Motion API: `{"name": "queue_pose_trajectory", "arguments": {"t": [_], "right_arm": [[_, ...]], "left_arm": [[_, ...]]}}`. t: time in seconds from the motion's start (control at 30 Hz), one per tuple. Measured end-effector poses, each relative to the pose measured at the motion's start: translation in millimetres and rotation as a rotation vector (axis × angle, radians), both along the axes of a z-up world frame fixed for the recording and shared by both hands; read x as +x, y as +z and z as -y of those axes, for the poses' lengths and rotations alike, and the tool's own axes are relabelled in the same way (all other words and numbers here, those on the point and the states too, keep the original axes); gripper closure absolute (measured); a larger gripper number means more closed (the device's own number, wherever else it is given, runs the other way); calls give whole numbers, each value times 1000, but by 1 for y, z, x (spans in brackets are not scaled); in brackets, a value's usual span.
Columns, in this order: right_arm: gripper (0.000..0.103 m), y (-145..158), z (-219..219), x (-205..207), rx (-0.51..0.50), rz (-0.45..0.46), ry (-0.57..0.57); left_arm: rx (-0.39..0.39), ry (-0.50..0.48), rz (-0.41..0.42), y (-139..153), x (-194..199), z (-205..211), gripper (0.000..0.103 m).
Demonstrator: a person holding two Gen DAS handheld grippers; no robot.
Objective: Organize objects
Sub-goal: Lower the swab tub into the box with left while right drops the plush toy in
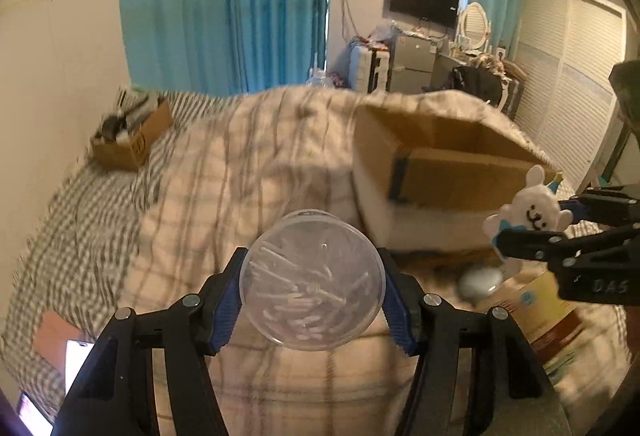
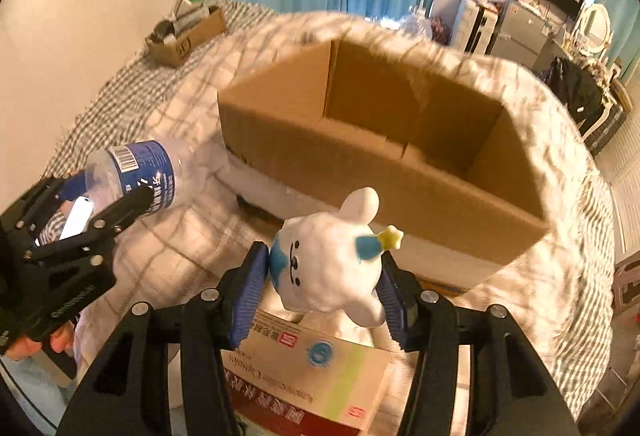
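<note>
My left gripper (image 1: 313,300) is shut on a clear plastic jar (image 1: 313,282) with small white sticks inside and a blue label; it also shows in the right wrist view (image 2: 136,176), held above the bed. My right gripper (image 2: 324,292) is shut on a white bear figurine (image 2: 326,266) with blue marks and a yellow star; the figurine also shows in the left wrist view (image 1: 528,210). A large open cardboard box (image 2: 384,164) stands on the bedding just ahead of both grippers, and it looks empty inside.
A medicine box (image 2: 320,368) lies on the bed under my right gripper. A small cardboard box (image 1: 132,140) with items sits far left on the bed. A round white object (image 1: 478,282) lies near the big box. A phone (image 1: 78,352) lies at lower left.
</note>
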State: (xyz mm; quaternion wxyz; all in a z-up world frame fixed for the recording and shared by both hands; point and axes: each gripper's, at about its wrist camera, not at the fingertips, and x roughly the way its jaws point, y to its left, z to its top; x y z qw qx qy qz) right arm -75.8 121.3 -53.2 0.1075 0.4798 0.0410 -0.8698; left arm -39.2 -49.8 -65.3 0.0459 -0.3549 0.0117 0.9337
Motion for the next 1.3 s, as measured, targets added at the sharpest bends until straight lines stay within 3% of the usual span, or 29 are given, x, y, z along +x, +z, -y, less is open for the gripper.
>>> {"name": "queue_pose_trajectory", "arguments": {"t": [0.3,0.53,0.73,0.83,1.0,1.13,1.17,1.2,1.23,1.3], "right_arm": [[51,55,-29,-2,28,-67,-37],[51,80,-60,-22,53,-88,-88],[51,76,-81,-53,61,-75,-113],[51,64,-92,-70,46,-56,-115],[50,39,-104,-88,17,-18,-108],[50,25,-110,-94,-9,8,-99],[46,24,-111,-94,-9,9,-97],[41,24,-113,-94,-6,3,-96],[30,25,-114,-92,-5,-6,-99],[27,32,-117,-85,1,-29,-95]], "left_arm": [[-27,-96,-81,83,-12,-48,41],[-8,-143,-90,112,-40,-81,41],[-70,-132,-44,94,-79,-102,41],[-61,-146,-7,80,-96,-105,40],[-110,-159,44,48,-121,-116,40],[-79,-192,105,27,-134,-117,38],[-80,-202,112,24,-134,-117,32],[-90,-202,111,24,-133,-116,19],[-111,-192,100,24,-131,-115,14],[-150,-171,75,28,-126,-112,7]]}}
